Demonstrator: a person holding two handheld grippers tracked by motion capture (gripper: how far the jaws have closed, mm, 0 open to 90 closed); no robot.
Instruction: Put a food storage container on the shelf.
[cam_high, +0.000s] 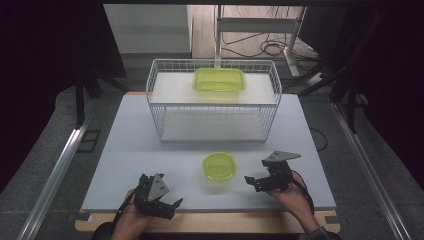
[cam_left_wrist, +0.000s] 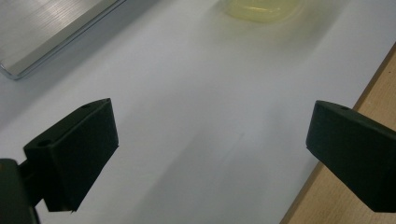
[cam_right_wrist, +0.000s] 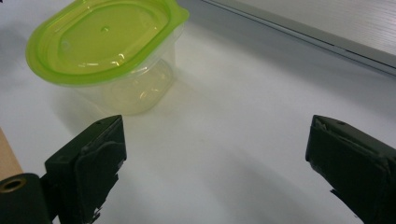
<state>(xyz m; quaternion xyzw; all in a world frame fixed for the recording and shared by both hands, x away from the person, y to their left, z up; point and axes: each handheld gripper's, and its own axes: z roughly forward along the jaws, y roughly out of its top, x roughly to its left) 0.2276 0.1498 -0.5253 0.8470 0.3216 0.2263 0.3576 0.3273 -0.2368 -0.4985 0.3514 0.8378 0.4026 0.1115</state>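
small clear plastic tub with lime-green lid (cam_high: 219, 168) sits on the white table (cam_high: 125, 150), between 2 wide-open, empty tools: right gripper (cam_high: 256, 182) near, left gripper (cam_high: 172, 206) farther. risk: an off-centre approach could topple it.

Small container (cam_high: 219, 169): clear plastic tub with a lime-green lid (cam_right_wrist: 103, 37) seated closed on top. It stands upright on the white desk (cam_high: 125, 165), near the front edge, between the two tools and touching neither. Lid outline is rounded, with one corner tab.
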